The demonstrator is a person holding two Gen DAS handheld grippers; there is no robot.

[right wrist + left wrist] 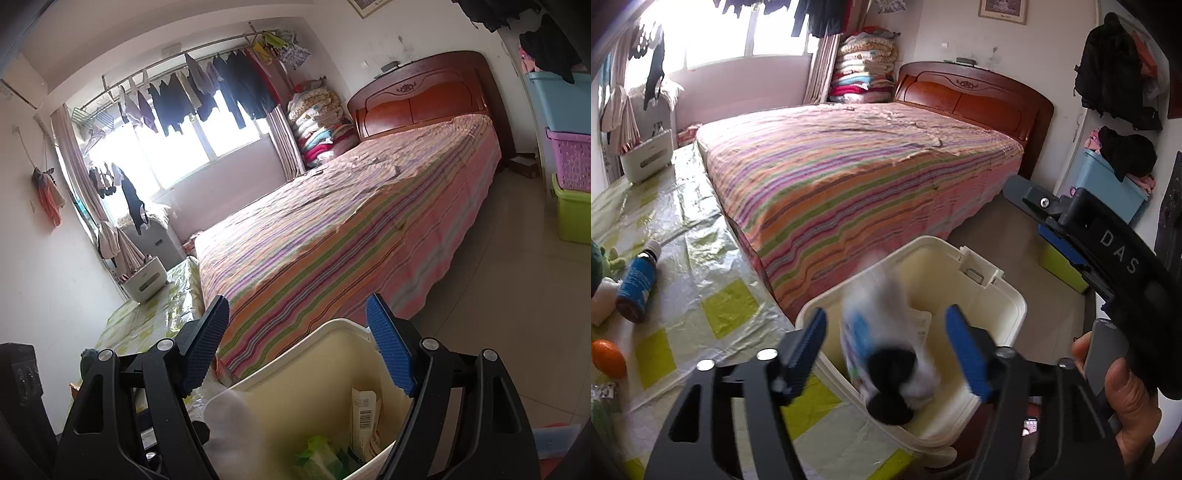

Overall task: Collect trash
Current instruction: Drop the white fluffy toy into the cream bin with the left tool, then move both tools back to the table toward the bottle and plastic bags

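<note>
Left wrist, blurred bottle [886, 347] between open left gripper [892, 354]

Bin [997, 295] on floor beside table [701, 258]; bed [849, 166] behind.

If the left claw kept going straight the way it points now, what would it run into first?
Most likely the blurred white-and-blue bottle between the left claw's open pads, untouched, over the cream bin. Past it, the bin's inside; depth is hard to judge.
</note>
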